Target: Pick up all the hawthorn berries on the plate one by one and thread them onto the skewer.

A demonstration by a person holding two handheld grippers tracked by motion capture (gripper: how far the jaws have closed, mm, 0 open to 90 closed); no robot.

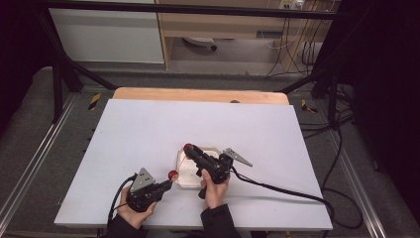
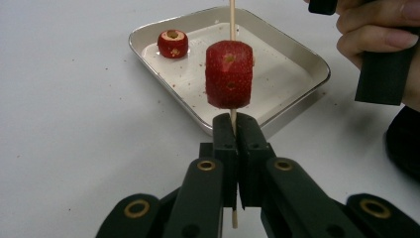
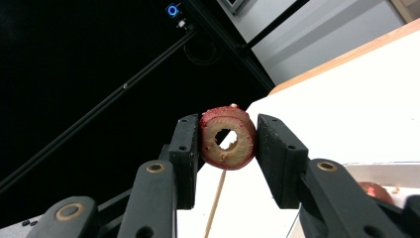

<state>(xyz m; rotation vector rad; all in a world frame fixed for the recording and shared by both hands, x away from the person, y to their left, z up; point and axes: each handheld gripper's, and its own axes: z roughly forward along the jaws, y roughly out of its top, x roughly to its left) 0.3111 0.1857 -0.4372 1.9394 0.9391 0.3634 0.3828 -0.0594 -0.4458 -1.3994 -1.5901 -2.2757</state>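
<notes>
- Left tool (image 2: 233, 130) is clamped on the skewer (image 2: 231, 20), upright at frame centre, one berry (image 2: 229, 74) threaded.
- Right tool (image 3: 228, 144) grips a cored berry (image 3: 228, 138); skewer tip (image 3: 216, 201) lies below its hole.
- Tray (image 2: 307, 64) on the desk (image 2: 64, 99) behind.

left gripper (image 1: 166, 186) fingers (image 2: 225, 144) pressed together, right gripper (image 1: 194, 151) fingers (image 3: 185, 148) partly apart, raised
</notes>
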